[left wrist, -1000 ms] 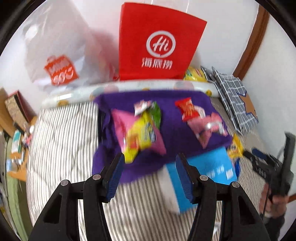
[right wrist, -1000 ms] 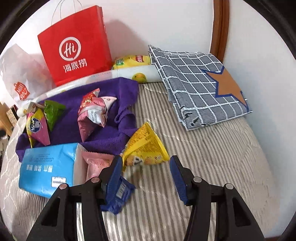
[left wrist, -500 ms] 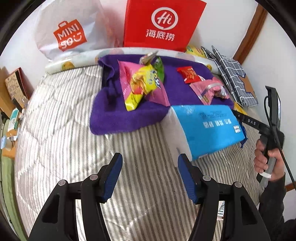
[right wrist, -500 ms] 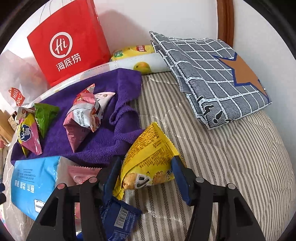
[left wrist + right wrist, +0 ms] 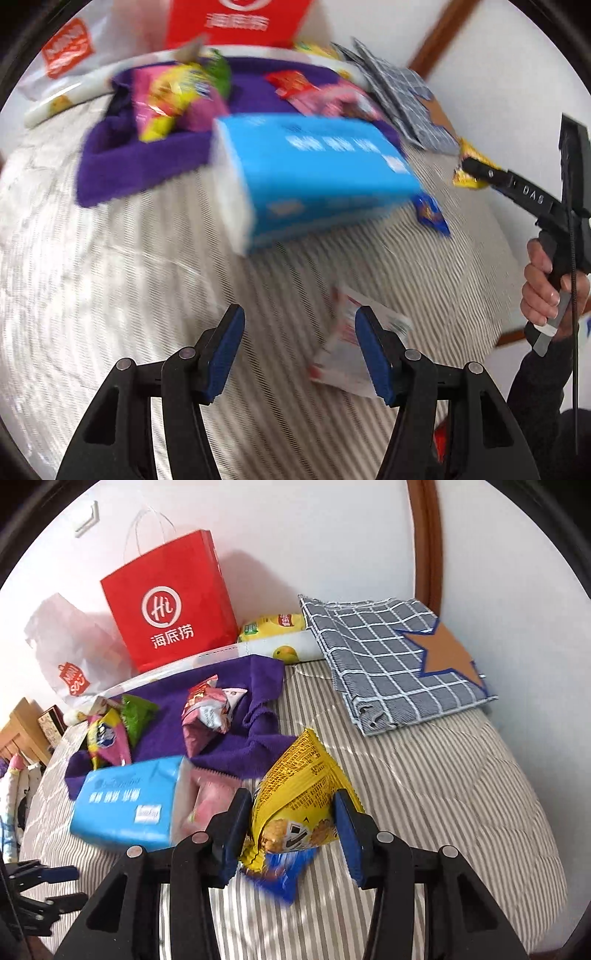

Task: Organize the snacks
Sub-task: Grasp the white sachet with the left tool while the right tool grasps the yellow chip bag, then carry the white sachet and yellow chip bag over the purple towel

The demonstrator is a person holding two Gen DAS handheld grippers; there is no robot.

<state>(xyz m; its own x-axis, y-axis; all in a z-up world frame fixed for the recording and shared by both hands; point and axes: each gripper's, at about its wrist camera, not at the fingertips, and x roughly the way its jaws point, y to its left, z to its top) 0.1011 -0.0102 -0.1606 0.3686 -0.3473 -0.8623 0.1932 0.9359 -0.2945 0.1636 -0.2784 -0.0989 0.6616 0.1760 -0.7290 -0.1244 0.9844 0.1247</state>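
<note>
My right gripper (image 5: 293, 805) has a yellow snack packet (image 5: 299, 786) between its blue pads, and its jaws are closing on it. The packet bulges in the grip and hangs just above a dark blue packet (image 5: 280, 875). In the left wrist view the right gripper (image 5: 471, 168) shows at the right, a hand on its handle. My left gripper (image 5: 299, 317) is open over the striped bedspread (image 5: 129, 295) with nothing between its pads. A white and red packet (image 5: 362, 347) lies by its right finger. Several snack packets (image 5: 207, 716) lie on a purple towel (image 5: 166, 734).
A blue tissue pack (image 5: 125, 801) lies in front of the towel, a pink packet (image 5: 210, 805) against its end. A red paper bag (image 5: 170, 602) and a white bag (image 5: 70, 642) stand by the wall. A checked cloth (image 5: 388, 653) lies at the right.
My right gripper went forward around the yellow packet and narrowed onto it. My left gripper drew back and sank towards the bedspread, and the white and red packet came into view.
</note>
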